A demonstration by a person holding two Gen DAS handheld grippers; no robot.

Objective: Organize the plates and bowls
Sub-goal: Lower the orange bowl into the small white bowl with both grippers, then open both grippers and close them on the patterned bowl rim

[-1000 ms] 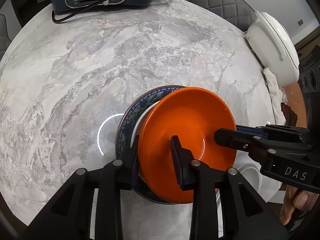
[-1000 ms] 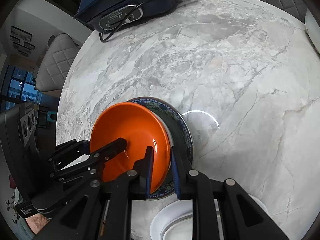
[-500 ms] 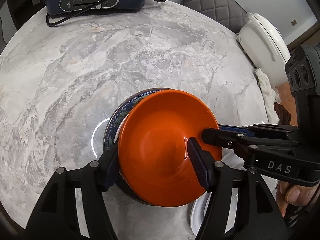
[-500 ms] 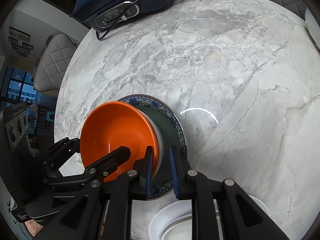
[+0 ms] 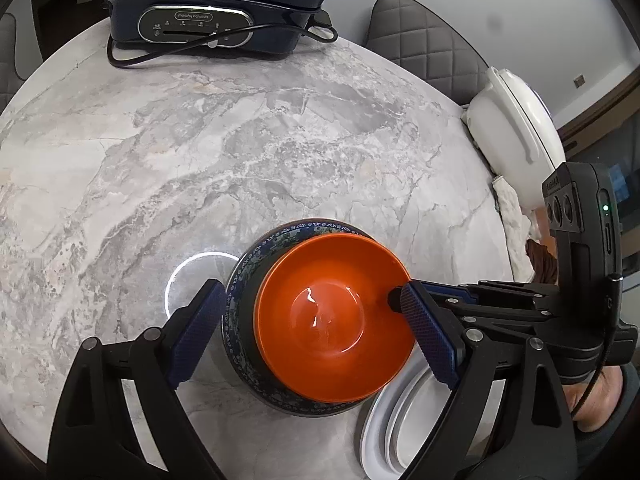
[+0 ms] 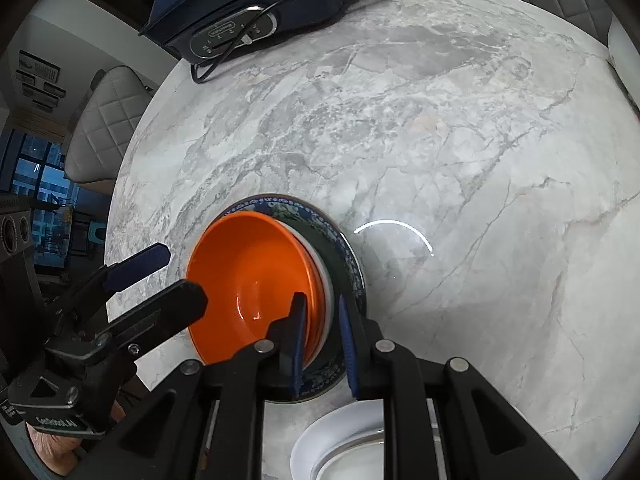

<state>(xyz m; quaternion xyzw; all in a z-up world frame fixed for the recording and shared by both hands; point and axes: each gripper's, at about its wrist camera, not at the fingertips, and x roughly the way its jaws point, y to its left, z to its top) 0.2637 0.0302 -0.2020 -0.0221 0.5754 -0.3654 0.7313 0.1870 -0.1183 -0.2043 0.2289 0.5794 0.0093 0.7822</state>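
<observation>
Stacking step: the orange bowl (image 5: 334,316) sits nested in the blue plate (image 5: 240,280) on the tabletop (image 5: 200,160). The left gripper (image 5: 312,332) jaws are opening, straddling the bowl without touching. The right gripper (image 6: 322,344) is clenched on the stack's near rim. Next, probably release there and fetch the white dish (image 6: 340,440) below the jaws.

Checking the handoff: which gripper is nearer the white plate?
Right. The right gripper, clamped on the stacked bowls' rim, sits just above the white plate; the left gripper, jaws opening, straddles the orange bowl.
</observation>
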